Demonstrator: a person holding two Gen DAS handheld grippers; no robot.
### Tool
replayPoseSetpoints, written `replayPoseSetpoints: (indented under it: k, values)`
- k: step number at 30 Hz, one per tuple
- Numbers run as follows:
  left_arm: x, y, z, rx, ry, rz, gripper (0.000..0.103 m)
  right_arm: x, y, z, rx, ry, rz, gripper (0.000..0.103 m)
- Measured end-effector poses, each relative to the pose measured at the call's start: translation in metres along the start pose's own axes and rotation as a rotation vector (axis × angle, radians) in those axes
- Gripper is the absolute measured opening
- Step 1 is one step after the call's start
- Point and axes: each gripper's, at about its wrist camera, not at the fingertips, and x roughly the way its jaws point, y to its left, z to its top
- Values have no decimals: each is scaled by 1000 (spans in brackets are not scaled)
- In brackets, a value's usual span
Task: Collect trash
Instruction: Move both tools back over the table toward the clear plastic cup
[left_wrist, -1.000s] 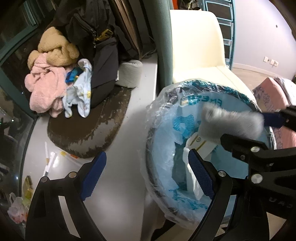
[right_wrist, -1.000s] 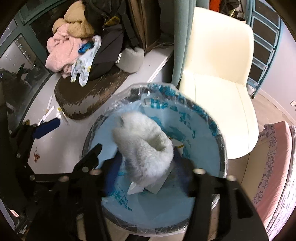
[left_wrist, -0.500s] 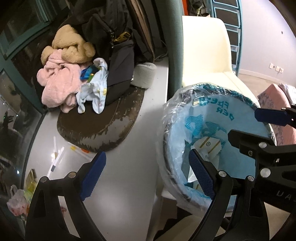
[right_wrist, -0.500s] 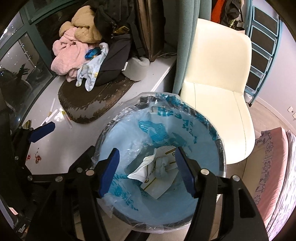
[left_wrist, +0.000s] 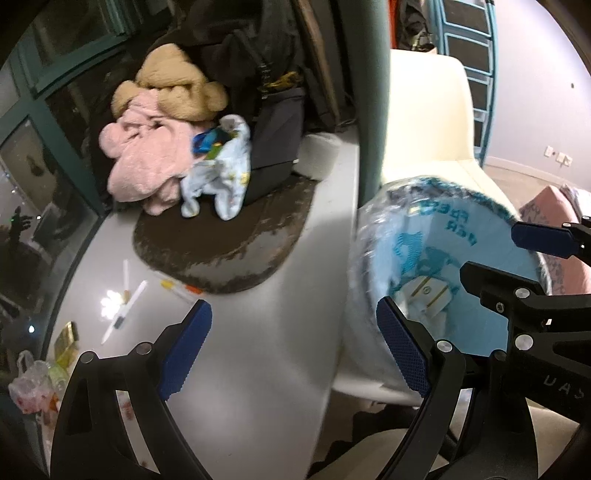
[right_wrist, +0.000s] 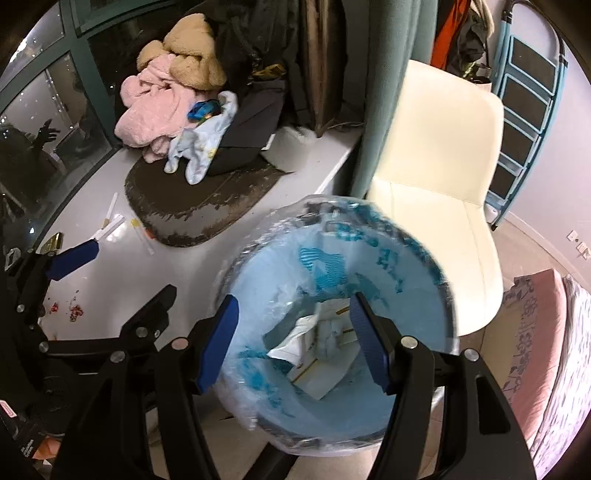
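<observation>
Blue-lined bin (right_wrist: 424, 266) holds crumpled paper (right_wrist: 317, 339) — right claw (right_wrist: 293, 343) empty.

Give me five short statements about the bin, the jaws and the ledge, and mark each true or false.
1. The bin is lined with a blue bag. True.
2. The right gripper holds a white fluffy wad. False: its jaws stand apart with nothing between them; crumpled paper lies down in the bin.
3. The left gripper has its jaws wide apart and empty. True.
4. The bin stands on the cream chair. False: it stands in front of the chair, beside the white ledge.
5. A pink garment lies on the ledge near the window. True.
</observation>
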Motion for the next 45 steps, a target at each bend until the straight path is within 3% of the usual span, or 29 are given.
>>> replayPoseSetpoints:
  k: [9,22,31,38,45]
  values:
    - [-17,78,-48,-176,51,82,88,2,76,-4,-134,7,100,60]
    - [-59,205,-161,-522,135,231,88,3,222,-38,-401,66,239,60]
    - [-96,263,-242,-650,170,320,88,0,321,-78,-539,114,318,60]
    - [-120,294,-314,-828,225,378,88,-3,388,-110,-728,165,379,60]
    - [-143,305,-351,-988,270,524,88,-2,438,-127,-910,205,469,60]
